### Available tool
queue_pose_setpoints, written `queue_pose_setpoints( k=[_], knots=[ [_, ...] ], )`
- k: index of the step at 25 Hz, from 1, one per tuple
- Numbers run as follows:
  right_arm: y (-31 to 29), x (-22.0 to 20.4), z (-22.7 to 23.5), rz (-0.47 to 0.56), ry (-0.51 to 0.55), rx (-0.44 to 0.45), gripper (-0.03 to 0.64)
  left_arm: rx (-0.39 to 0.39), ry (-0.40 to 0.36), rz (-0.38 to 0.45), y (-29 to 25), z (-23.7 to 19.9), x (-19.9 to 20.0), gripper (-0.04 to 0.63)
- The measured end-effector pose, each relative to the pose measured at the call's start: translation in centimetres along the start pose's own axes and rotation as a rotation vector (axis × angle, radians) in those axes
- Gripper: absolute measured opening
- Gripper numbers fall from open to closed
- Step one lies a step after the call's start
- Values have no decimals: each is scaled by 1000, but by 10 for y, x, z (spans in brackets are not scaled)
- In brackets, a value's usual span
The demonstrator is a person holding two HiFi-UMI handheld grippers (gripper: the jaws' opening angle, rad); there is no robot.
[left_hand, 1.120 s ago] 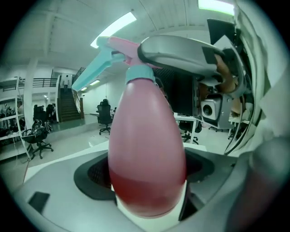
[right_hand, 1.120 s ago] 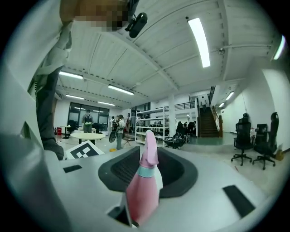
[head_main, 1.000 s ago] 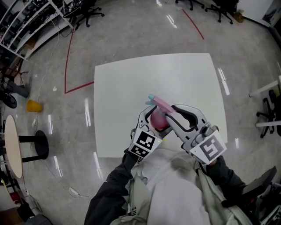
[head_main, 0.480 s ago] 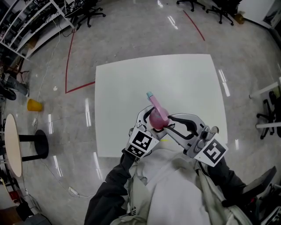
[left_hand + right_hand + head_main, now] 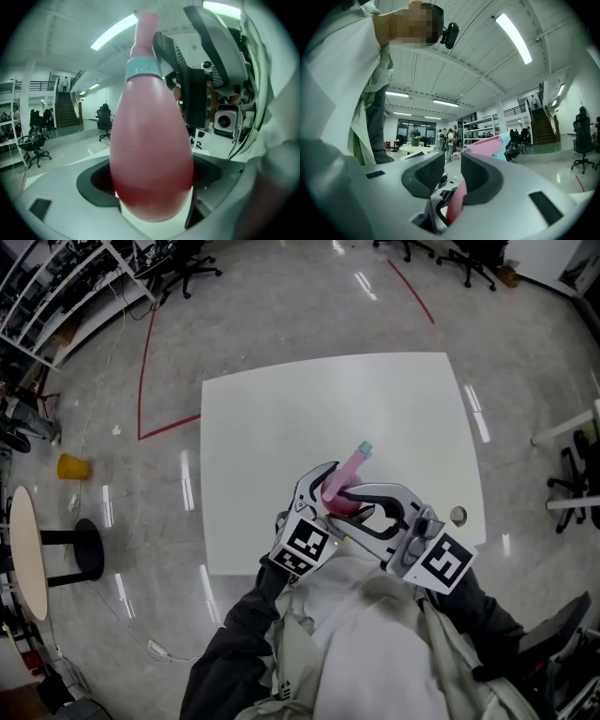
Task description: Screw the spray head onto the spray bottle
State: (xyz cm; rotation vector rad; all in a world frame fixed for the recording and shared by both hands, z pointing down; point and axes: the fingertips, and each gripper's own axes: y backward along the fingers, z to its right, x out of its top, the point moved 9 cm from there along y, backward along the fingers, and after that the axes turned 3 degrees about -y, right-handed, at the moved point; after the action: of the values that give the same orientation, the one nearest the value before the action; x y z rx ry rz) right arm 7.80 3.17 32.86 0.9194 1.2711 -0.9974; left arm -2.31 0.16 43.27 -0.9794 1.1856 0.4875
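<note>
A pink spray bottle (image 5: 337, 503) is held up over the white table (image 5: 281, 418), my left gripper (image 5: 323, 487) shut around its belly. In the left gripper view the bottle (image 5: 152, 150) fills the middle, with a teal collar (image 5: 143, 70) at its neck. The pink spray head (image 5: 350, 467) sits on top, its teal nozzle (image 5: 365, 447) pointing up-right. My right gripper (image 5: 354, 506) reaches in from the right and is shut on the spray head. In the right gripper view, the spray head (image 5: 487, 144) shows past the nearly closed jaws of my right gripper (image 5: 452, 177).
Both grippers work near the table's front edge, close to the person's pale jacket (image 5: 366, 634). Office chairs (image 5: 187, 268) and a shelf rack (image 5: 56, 296) stand far off. A round side table (image 5: 28, 554) and a yellow object (image 5: 72, 465) are on the floor at left.
The right gripper has turned with the spray head, and the nozzle has swung from pointing up-left to up-right. The left gripper and bottle stay almost in place.
</note>
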Motion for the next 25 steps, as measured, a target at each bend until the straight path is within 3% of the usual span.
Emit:
queue_pose_setpoints(
  k=[4,6,9,13,14,16,19,23,25],
  knots=[
    [20,5,9,50,-21,1,111,-51,-8,24,7,-3,1,446],
    [29,9,21,74,-31,-20,230,-104,-12,49,13,-5,1,446],
    [30,9,36,21,5,-24,289,-199,-55,62,16,2,2,446],
    [21,10,40,-23,34,55,294,-259,-75,42,6,16,-4,446],
    [19,11,38,-18,49,47,292,-253,-68,39,4,17,-5,446],
    [16,11,37,-14,68,17,225,-228,-52,37,4,15,-6,446],
    [13,10,37,-27,43,-48,208,-161,-34,14,4,9,-6,446],
    [10,6,34,-35,-1,-263,176,22,16,-65,-3,1,-12,446],
    [5,4,27,-59,-42,-330,71,98,52,-106,-5,-5,-14,445]
  ],
)
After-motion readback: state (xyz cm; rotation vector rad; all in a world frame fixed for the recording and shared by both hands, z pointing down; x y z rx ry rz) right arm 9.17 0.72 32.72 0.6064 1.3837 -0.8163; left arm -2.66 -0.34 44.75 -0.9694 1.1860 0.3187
